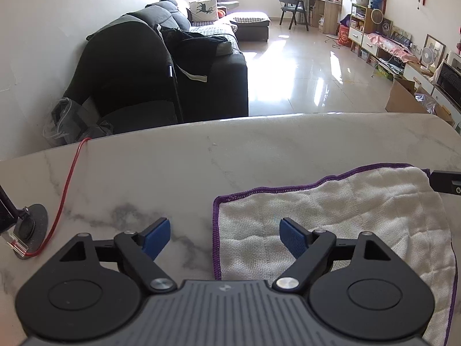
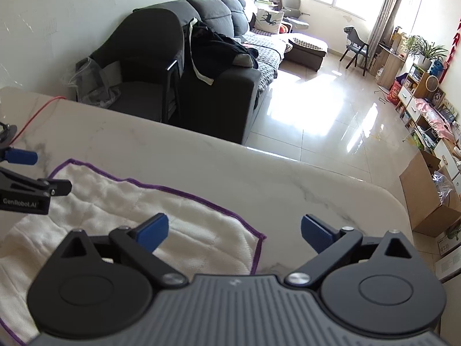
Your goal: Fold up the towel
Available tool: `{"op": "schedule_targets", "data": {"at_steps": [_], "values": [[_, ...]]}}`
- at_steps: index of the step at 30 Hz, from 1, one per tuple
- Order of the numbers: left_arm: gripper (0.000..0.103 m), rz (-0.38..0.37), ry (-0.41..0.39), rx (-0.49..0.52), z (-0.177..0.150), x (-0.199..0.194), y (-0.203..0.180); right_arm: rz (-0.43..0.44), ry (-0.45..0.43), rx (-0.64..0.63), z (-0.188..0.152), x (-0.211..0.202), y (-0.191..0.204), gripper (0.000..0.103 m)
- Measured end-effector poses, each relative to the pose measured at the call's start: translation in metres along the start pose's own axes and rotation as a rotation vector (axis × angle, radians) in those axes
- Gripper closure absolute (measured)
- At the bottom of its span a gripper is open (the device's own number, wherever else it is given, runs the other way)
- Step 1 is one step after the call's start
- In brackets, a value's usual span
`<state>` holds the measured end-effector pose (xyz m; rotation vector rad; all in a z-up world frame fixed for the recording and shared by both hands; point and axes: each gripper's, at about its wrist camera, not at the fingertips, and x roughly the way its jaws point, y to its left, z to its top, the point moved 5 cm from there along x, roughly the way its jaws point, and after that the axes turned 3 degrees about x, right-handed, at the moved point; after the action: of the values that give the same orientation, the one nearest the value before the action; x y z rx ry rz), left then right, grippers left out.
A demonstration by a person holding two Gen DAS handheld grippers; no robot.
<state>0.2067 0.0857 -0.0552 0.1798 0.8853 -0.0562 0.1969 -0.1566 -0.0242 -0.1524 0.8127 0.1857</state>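
The left gripper [image 1: 225, 238] hangs spread wide over the towel's [image 1: 331, 225] left edge, gripping nothing; the right gripper [image 2: 234, 235] gapes likewise over its right corner. The towel lies flat on the table [image 1: 173, 167], seemingly folded once, with more folds likely left.

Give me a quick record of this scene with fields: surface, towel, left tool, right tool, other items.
surface: marble table
towel: white towel with purple edging, lying flat
left tool: left tool open, over the towel's left edge, holding nothing
right tool: right tool open, over the towel's right corner, holding nothing
other items: red cable on the table; dark sofa behind
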Motion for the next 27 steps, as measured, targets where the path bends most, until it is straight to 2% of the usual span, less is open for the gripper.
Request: {"op": "schedule_targets", "data": {"at_steps": [8, 16, 27], "values": [[0.012, 0.0, 0.011, 0.022, -0.012, -0.014, -0.001, 0.042, 0.007, -0.035, -0.013, -0.016, 0.01, 0.0], [0.012, -0.029, 0.032, -0.006, -0.022, -0.023, 0.004, 0.074, 0.011, -0.046, -0.024, -0.034, 0.018, 0.0], [0.012, -0.047, 0.014, 0.018, -0.043, -0.052, -0.001, 0.149, 0.028, -0.089, -0.044, -0.058, 0.038, 0.0]]}}
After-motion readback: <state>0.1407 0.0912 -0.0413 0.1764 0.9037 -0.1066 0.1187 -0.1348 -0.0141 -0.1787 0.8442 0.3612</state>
